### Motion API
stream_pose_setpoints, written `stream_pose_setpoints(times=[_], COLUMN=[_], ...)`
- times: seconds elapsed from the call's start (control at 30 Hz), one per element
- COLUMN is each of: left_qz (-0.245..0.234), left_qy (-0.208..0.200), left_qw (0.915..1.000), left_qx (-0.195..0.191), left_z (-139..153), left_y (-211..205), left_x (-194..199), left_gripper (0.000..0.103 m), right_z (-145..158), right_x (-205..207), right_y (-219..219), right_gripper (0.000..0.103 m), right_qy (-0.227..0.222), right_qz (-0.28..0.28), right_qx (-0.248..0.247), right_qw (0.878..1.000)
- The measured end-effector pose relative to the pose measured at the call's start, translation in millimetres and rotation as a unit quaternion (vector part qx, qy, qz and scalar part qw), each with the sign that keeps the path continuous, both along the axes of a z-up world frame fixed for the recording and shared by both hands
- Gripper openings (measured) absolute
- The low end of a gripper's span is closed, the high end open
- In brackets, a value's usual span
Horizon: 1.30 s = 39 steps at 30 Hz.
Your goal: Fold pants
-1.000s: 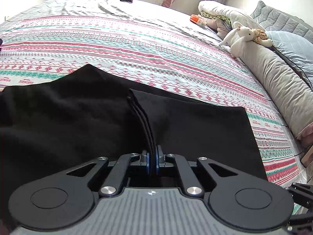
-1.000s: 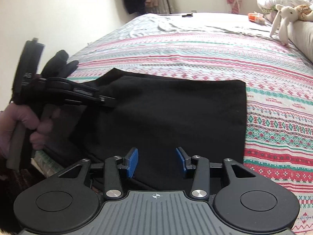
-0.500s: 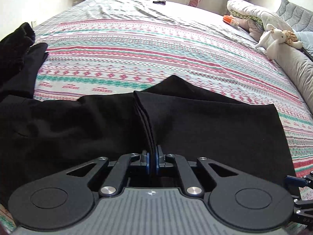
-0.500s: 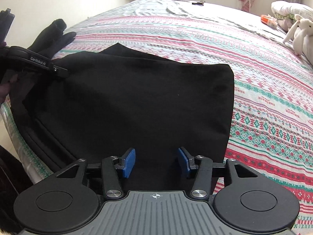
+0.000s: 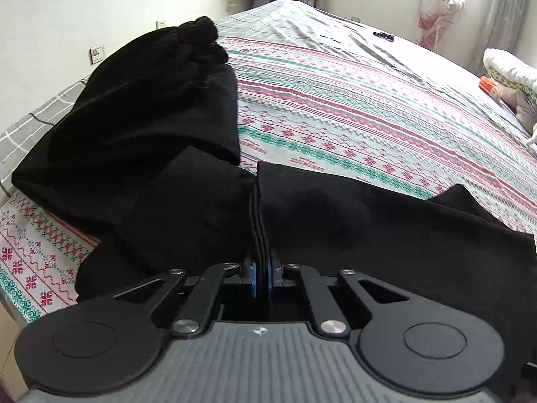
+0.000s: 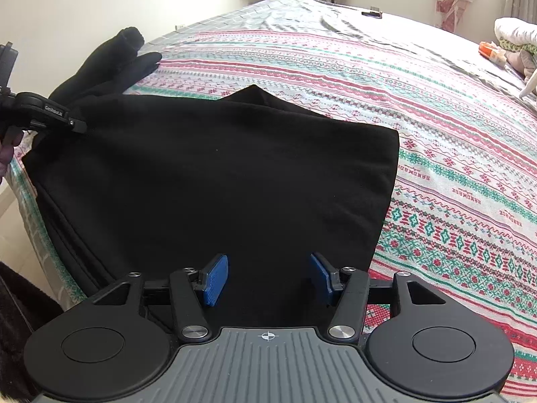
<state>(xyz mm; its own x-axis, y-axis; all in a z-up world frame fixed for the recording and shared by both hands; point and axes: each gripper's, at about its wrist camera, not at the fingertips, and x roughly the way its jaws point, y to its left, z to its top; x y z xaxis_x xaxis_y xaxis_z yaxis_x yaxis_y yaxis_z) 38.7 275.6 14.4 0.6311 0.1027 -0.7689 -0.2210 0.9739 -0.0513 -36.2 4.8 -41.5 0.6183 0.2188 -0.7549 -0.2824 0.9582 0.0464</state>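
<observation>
From my left wrist, my left gripper (image 5: 261, 277) has its blue pads pressed together on a stacked edge of the pants (image 5: 369, 235), several black layers standing upright between them. The pants lie on the striped bedspread (image 5: 369, 110), spreading right and left from the pinch. Half a second ago the view looked straight up the bed; now it has swung left, so a second heap of black cloth (image 5: 144, 107) fills the upper left, near the wall and its socket (image 5: 97, 53). The toy rabbit seen earlier has almost left the picture at the right edge. A small dark thing (image 5: 383, 35) lies far up the bed.

From my right wrist, my right gripper (image 6: 268, 280) is spread wide, blue pads (image 6: 214, 280) well apart with nothing between them, just above the near edge of the pants (image 6: 218, 184). The folded panel lies flat with its right edge straight against the bedspread (image 6: 453, 168). My left gripper (image 6: 70, 122) shows at the far left, pinching the pants' left corner. Against the earlier frame, it sits lower and farther right, and that corner looks pulled out flatter.
</observation>
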Motion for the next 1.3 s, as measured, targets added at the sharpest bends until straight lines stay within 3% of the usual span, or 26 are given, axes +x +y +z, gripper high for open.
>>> stream_pose_setpoints(times=[0.4, 0.47, 0.57, 0.73, 0.93, 1.17, 1.3], left_qz=[0.074, 0.093, 0.114, 0.080, -0.028, -0.127, -0.166], left_qy=[-0.042, -0.051, -0.065, -0.080, -0.064, -0.021, -0.024], left_qw=[0.9962, 0.9941, 0.9905, 0.9933, 0.9976, 0.9917, 0.9858], left_qx=[0.016, 0.026, 0.039, 0.021, 0.003, -0.011, 0.007], left_z=[3.7, 2.1, 7.4, 16.8, 10.1, -16.9, -21.5], left_y=[56.5, 60.1, 60.8, 48.3, -0.3, -55.8, -77.0], left_x=[-15.2, -15.7, -23.5, -36.0, -43.7, -47.1, -51.4], left_gripper=[0.028, 0.043, 0.055, 0.068, 0.079, 0.081, 0.085], right_z=[-5.8, -4.5, -0.2, 10.0, 7.2, -2.2, -2.8], right_x=[2.9, 1.7, 0.2, -1.7, -10.2, -34.0, -50.8], right_y=[9.4, 8.5, 3.8, -14.7, -21.2, -18.1, -24.8], right_gripper=[0.055, 0.056, 0.061, 0.063, 0.063, 0.063, 0.063], right_qy=[0.008, 0.007, 0.004, 0.005, 0.022, 0.032, 0.020], right_qz=[0.010, 0.009, -0.001, -0.020, -0.009, 0.037, 0.050], right_qx=[-0.015, -0.018, -0.016, 0.019, 0.023, -0.010, -0.014], right_qw=[1.000, 1.000, 1.000, 1.000, 0.999, 0.999, 0.998])
